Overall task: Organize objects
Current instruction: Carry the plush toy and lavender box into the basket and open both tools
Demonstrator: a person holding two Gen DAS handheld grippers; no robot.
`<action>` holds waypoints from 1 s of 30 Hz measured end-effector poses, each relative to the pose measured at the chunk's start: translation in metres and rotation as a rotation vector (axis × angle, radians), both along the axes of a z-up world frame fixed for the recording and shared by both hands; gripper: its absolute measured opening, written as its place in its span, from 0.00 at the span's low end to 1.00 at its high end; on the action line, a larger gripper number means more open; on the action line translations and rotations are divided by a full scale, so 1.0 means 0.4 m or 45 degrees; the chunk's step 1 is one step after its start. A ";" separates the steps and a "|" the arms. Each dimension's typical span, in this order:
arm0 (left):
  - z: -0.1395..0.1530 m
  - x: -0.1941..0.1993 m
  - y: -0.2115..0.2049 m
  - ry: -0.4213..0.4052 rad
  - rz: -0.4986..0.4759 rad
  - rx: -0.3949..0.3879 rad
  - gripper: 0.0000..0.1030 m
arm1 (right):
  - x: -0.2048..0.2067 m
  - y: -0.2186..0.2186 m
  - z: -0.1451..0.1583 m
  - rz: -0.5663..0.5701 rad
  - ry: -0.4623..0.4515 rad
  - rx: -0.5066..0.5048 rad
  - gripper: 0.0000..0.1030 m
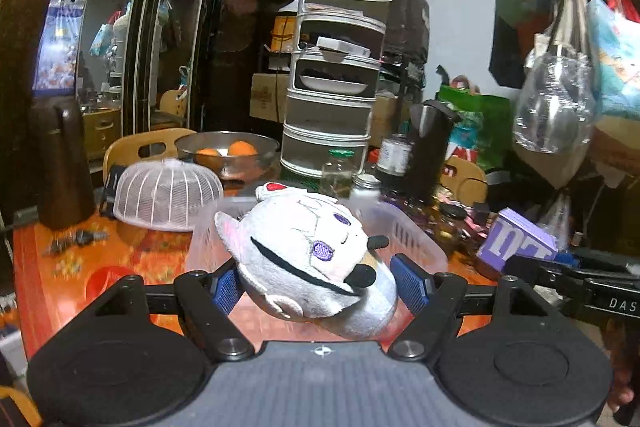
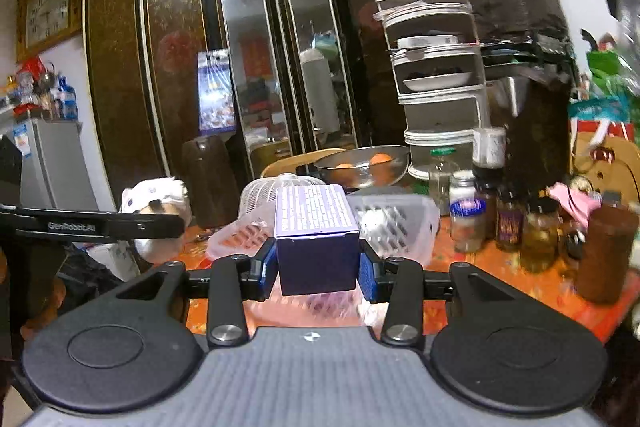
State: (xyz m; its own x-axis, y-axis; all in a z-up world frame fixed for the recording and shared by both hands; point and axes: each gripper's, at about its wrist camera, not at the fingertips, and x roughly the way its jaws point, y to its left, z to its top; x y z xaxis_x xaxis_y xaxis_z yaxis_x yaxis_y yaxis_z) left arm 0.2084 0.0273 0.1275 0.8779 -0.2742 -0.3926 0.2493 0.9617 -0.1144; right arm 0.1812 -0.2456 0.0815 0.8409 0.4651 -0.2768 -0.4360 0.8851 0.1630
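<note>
We hold a white plush toy [image 1: 308, 259] in our left gripper [image 1: 320, 285], its 2 blue pads pressed against the toy's sides, so the claw is clamped on it at a fairly wide spread. The toy hangs above the near edge of a clear plastic basket [image 1: 416, 239], which sits on the orange patterned table [image 1: 60, 267].

Our right gripper [image 2: 318, 269] is closed narrower on a purple box [image 2: 318, 243], both pads flat against its side faces, the printed top of the box facing up. The box is lifted above the same basket [image 2: 396, 223].

From the right wrist view, the plush toy [image 2: 160, 203] and the left gripper's black finger show off to the left. From the left wrist view, the purple box [image 1: 516, 241] appears at the right.

Behind the basket lie a white mesh food cover [image 1: 166, 195], a metal bowl [image 1: 228, 147] with 2 oranges, several jars [image 2: 466, 223] and a white tiered rack [image 1: 336, 75].
</note>
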 end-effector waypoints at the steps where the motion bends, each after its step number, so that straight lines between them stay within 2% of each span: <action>1: 0.008 0.027 -0.008 0.007 -0.006 0.018 0.77 | 0.035 0.014 0.017 -0.009 0.018 -0.031 0.43; 6: 0.011 0.208 -0.053 0.175 -0.013 0.068 0.77 | 0.235 0.081 0.038 -0.042 0.198 -0.194 0.43; 12: -0.083 0.381 -0.045 0.409 0.071 0.045 0.77 | 0.412 0.136 -0.038 -0.059 0.432 -0.347 0.43; 18: -0.158 0.447 -0.041 0.523 0.129 0.050 0.77 | 0.468 0.186 -0.093 -0.044 0.496 -0.463 0.43; 22: -0.176 0.457 -0.044 0.537 0.126 0.052 0.78 | 0.484 0.198 -0.103 -0.054 0.519 -0.491 0.44; 24: -0.176 0.457 -0.042 0.528 0.133 0.048 0.79 | 0.483 0.194 -0.100 -0.067 0.510 -0.485 0.53; 26: -0.166 0.442 -0.037 0.483 0.128 0.037 0.82 | 0.482 0.188 -0.089 -0.074 0.480 -0.470 0.75; 27: -0.154 0.428 -0.035 0.442 0.133 0.034 0.89 | 0.471 0.179 -0.078 -0.089 0.446 -0.456 0.79; 29: -0.121 0.377 -0.034 0.339 0.148 0.025 0.97 | 0.440 0.156 -0.054 -0.117 0.367 -0.419 0.91; 30: -0.099 0.343 -0.032 0.280 0.133 0.005 0.97 | 0.409 0.139 -0.037 -0.120 0.317 -0.383 0.94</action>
